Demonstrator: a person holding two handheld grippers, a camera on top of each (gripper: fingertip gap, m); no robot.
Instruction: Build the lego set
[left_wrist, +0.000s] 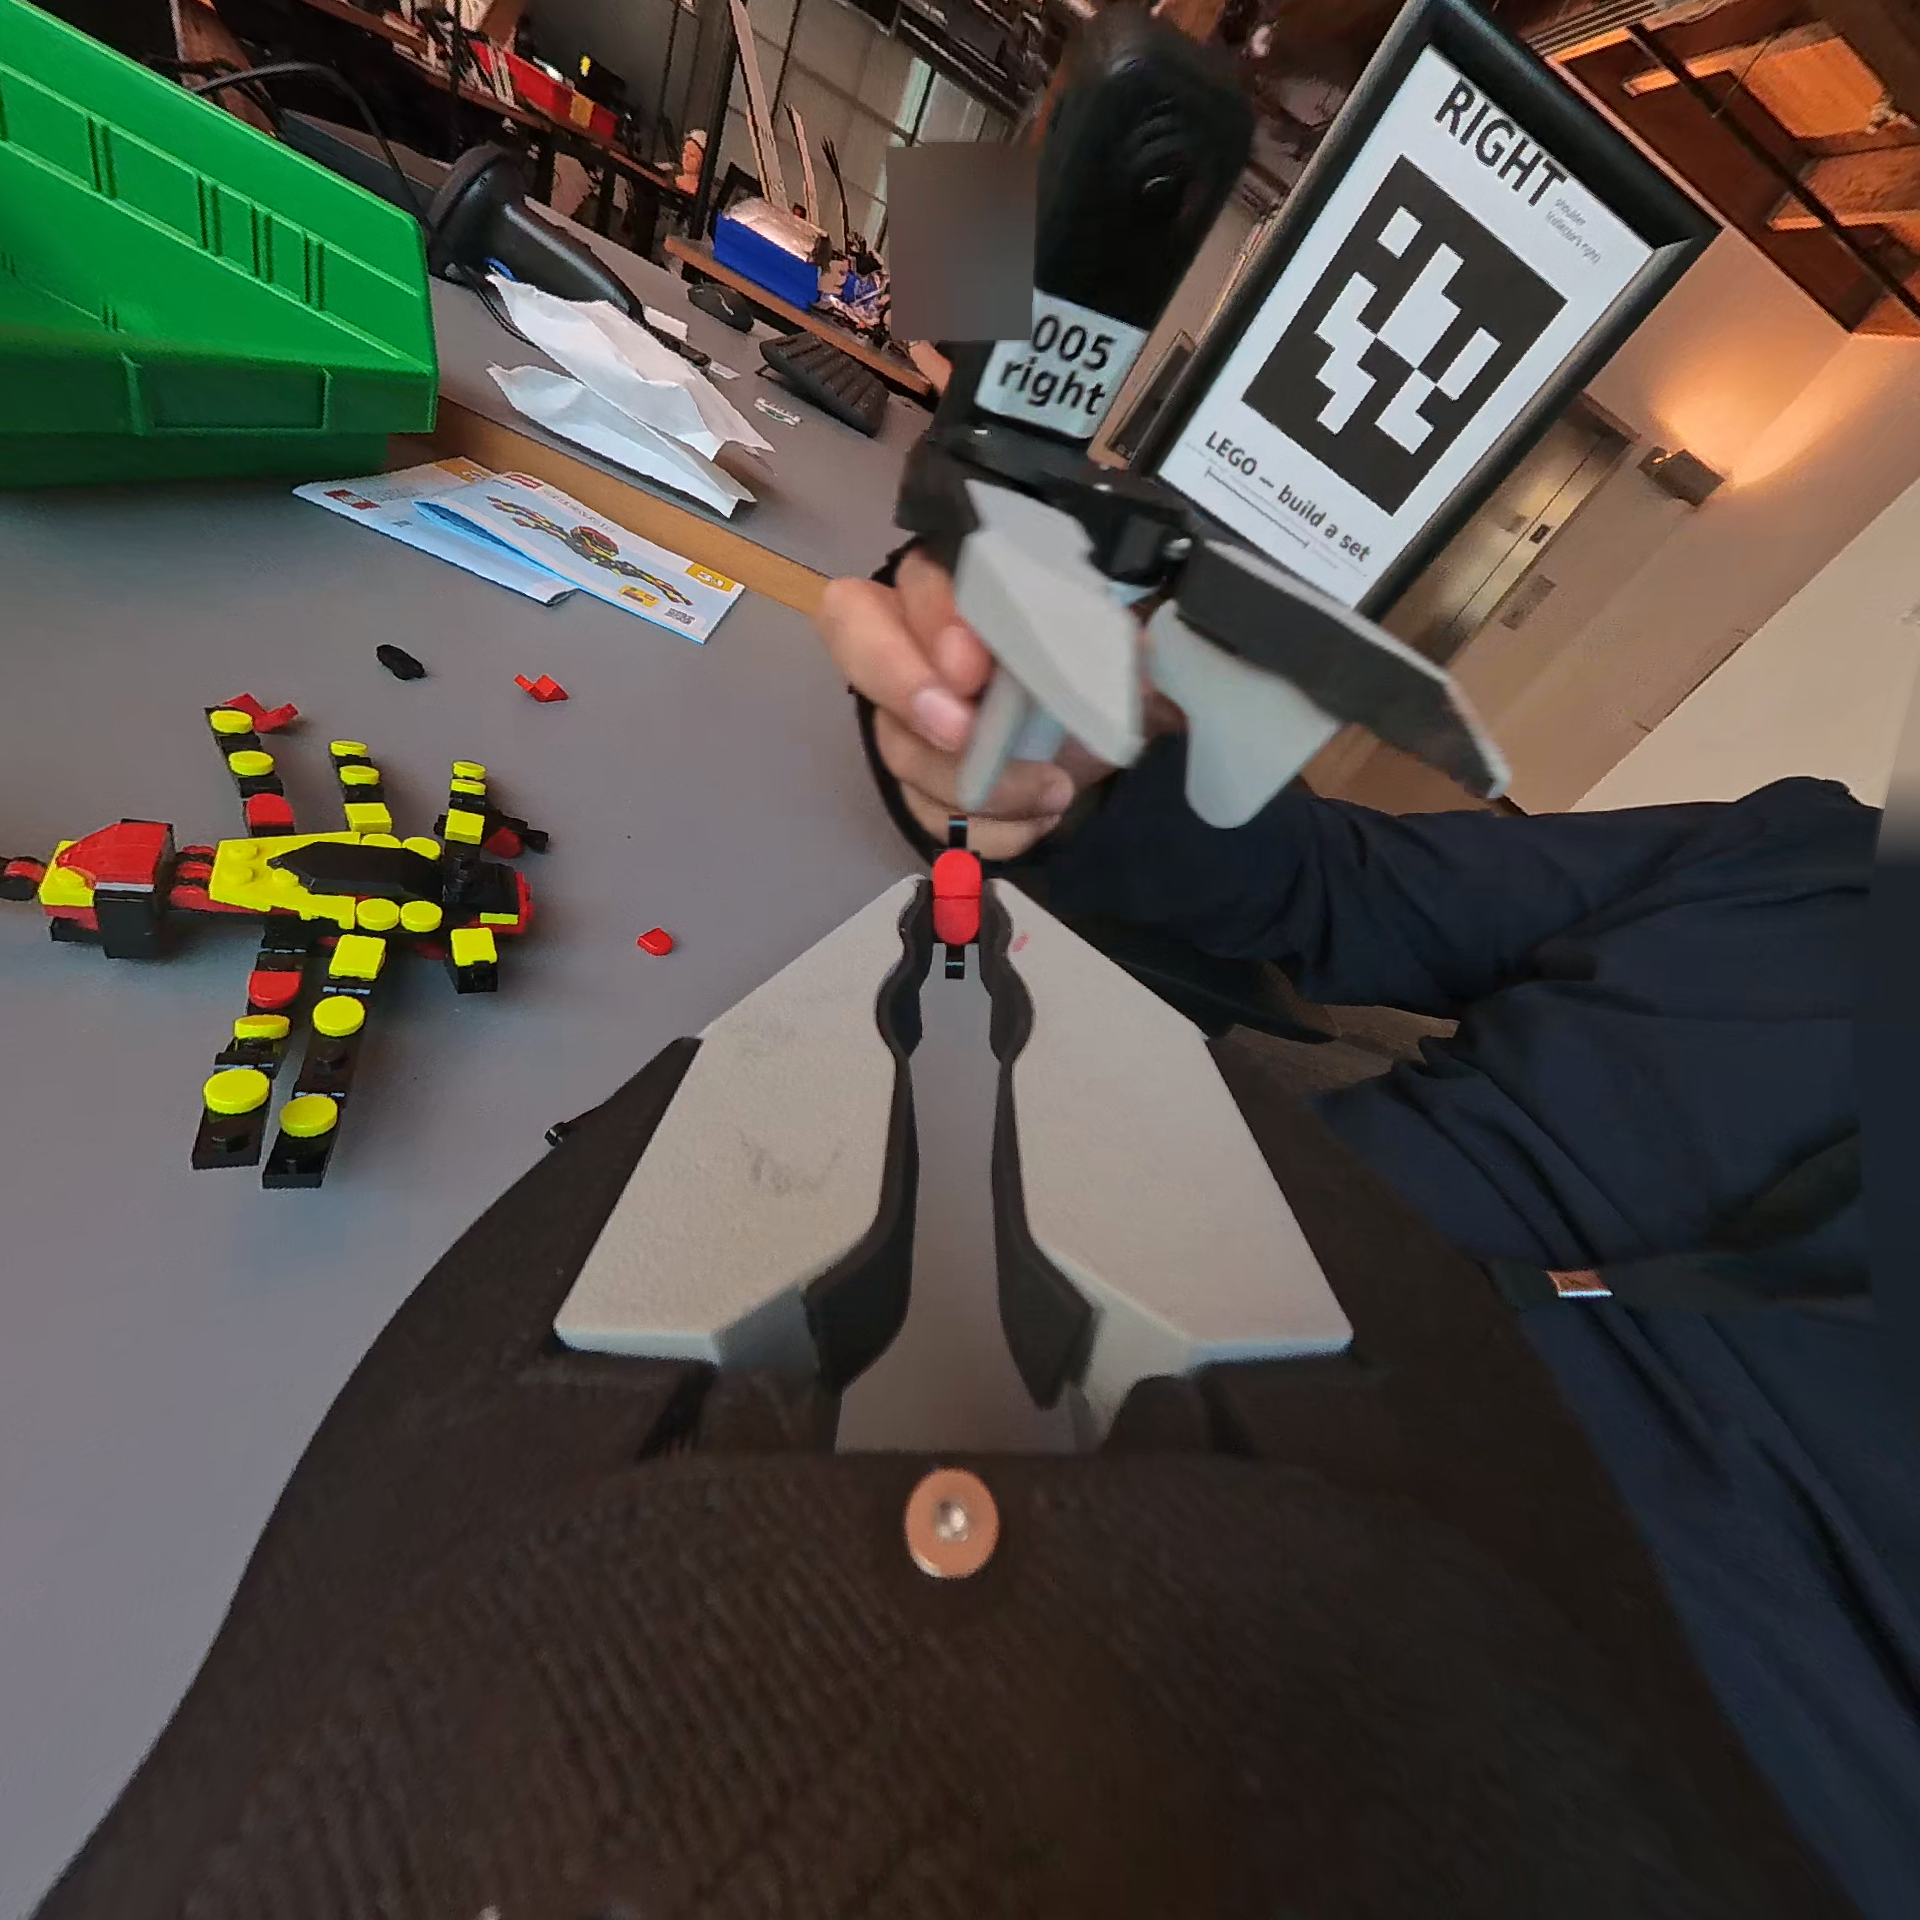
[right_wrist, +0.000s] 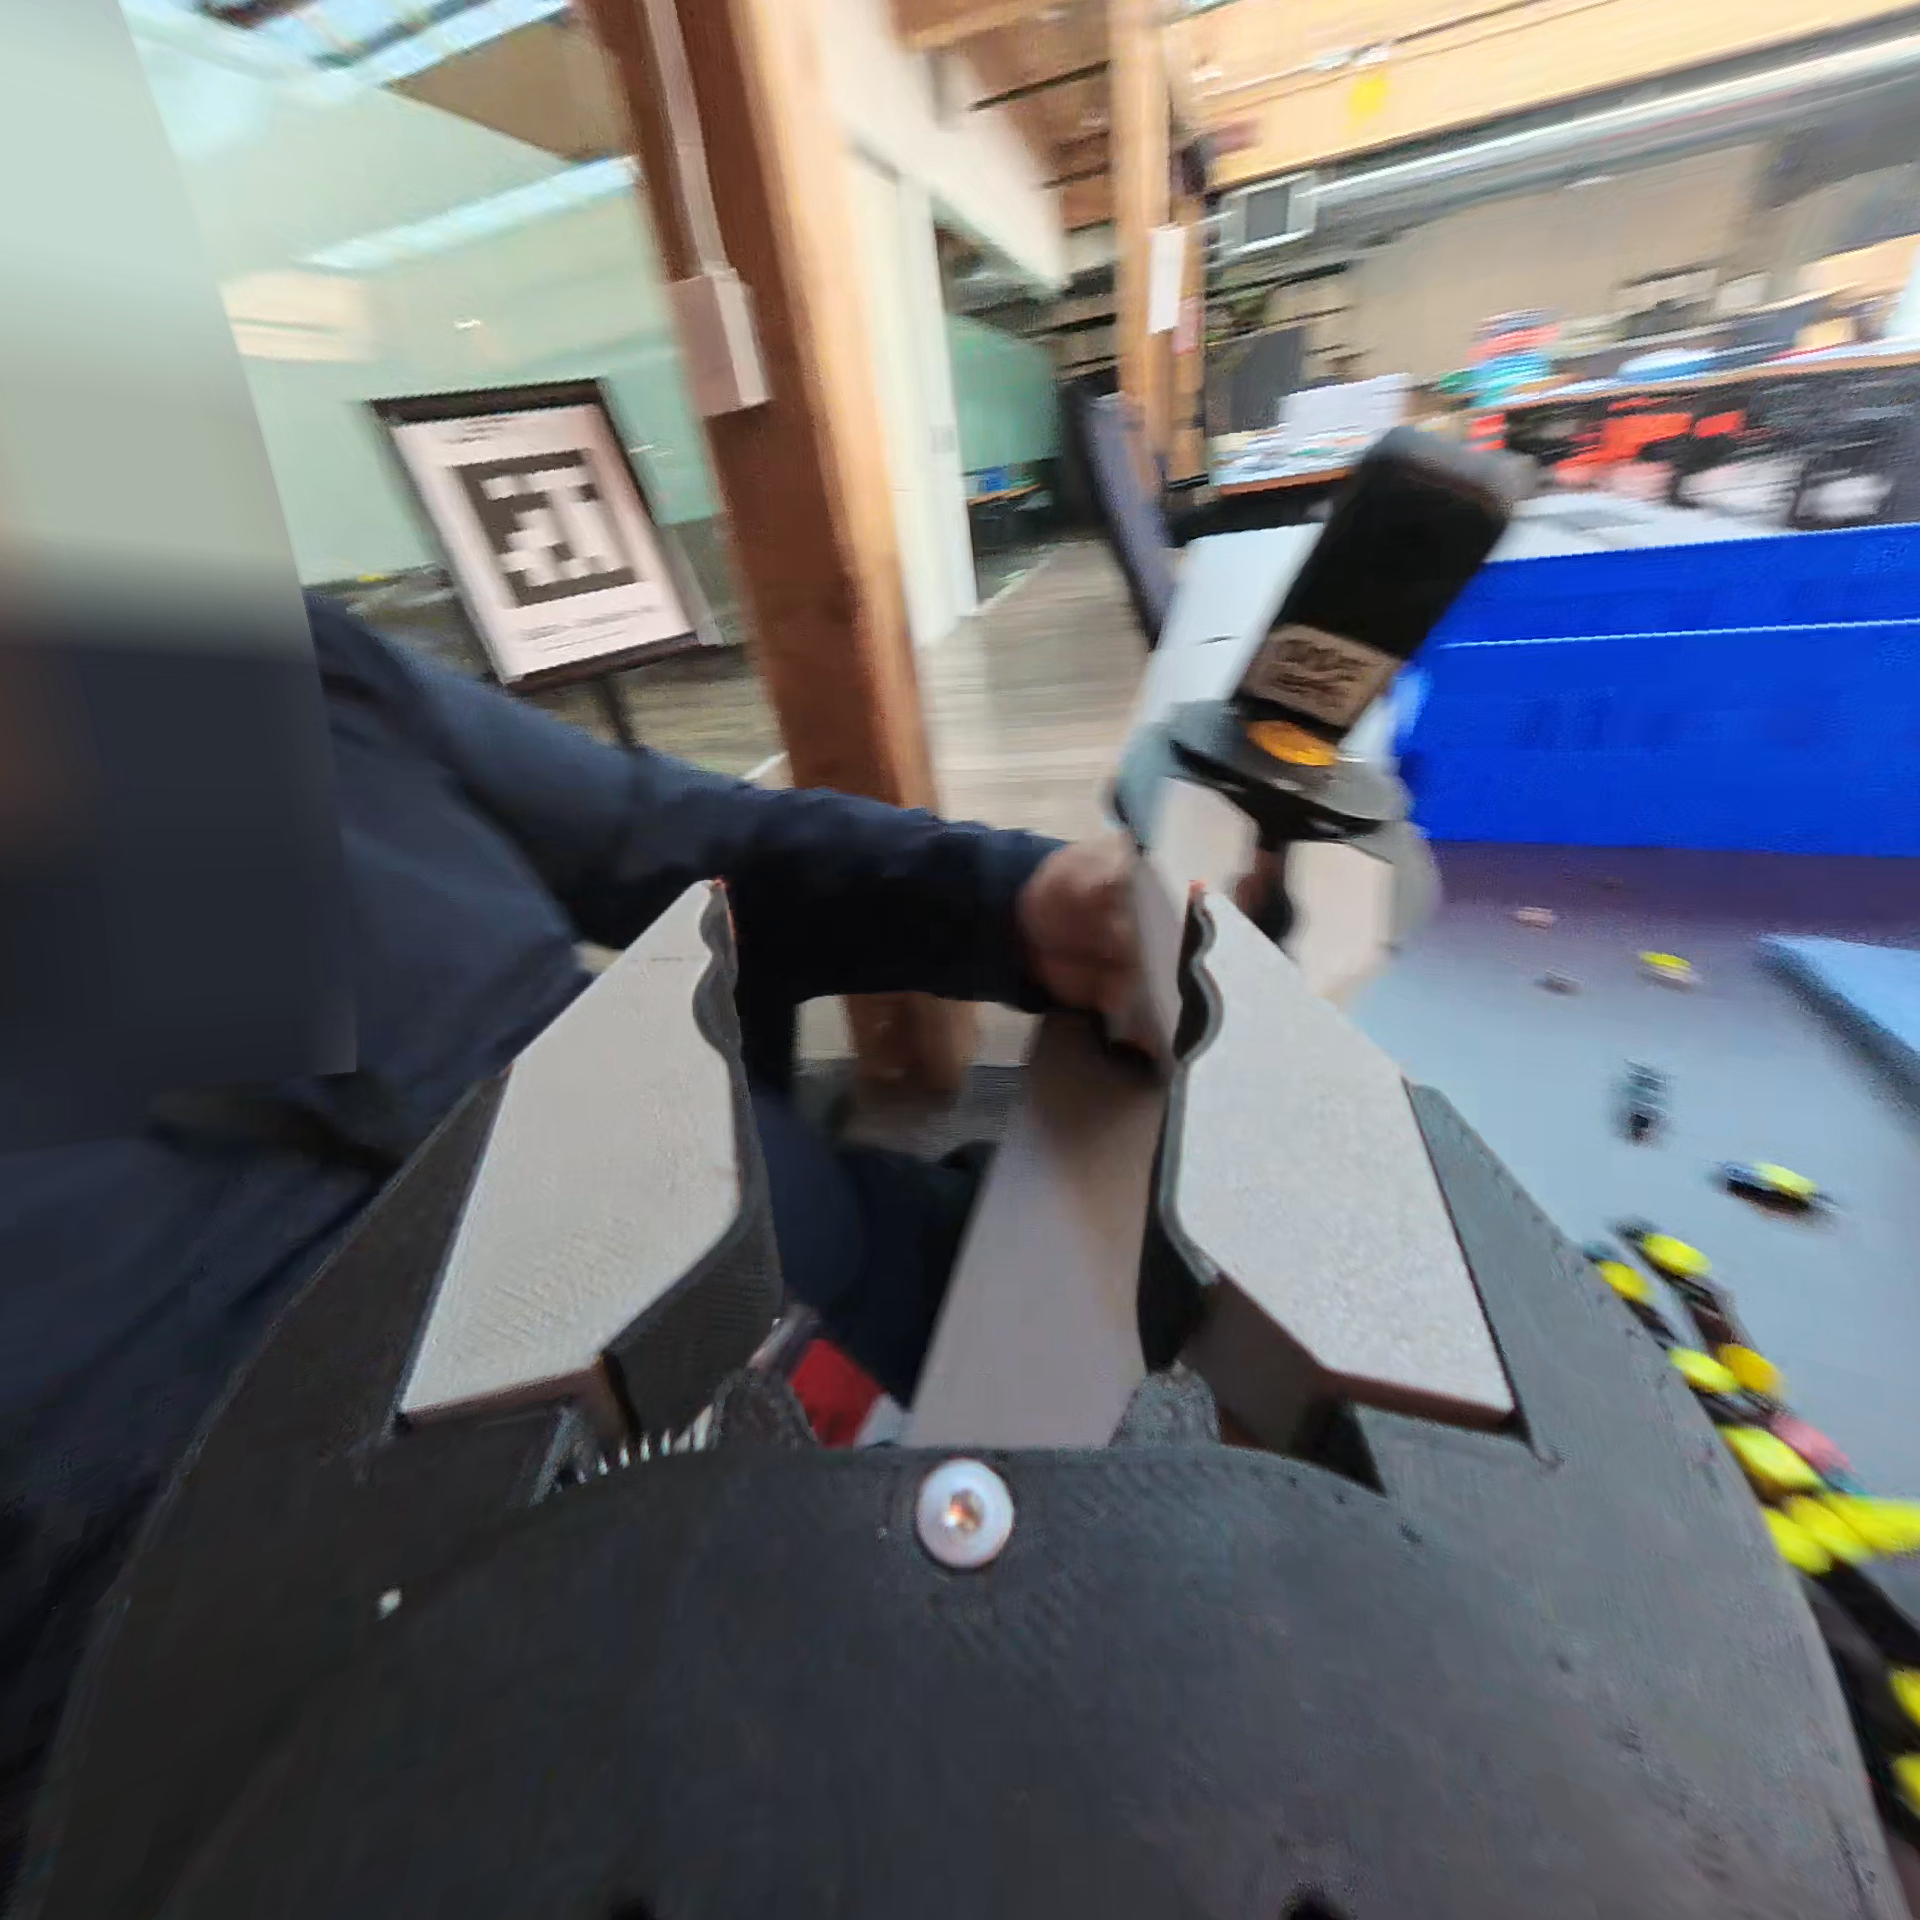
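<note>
Closest to the lens in the left wrist view, the left gripper pinches a small red rounded lego piece, with a black part under it, between its fingertips at mid-frame. Just above it, the right gripper hangs tilted, its grey fingers pointing down toward the red piece, held by a hand in a dark blue sleeve. In the right wrist view, blurred, that gripper's fingers stand wide apart with nothing between the tips; one finger of the left gripper crosses the gap. On the grey table, left of centre, lies the partly built yellow, red and black lego model, with loose red pieces near it. Instruction booklets lie beyond, a green bin fills the upper left, and a framed marker sign stands upper right.
</note>
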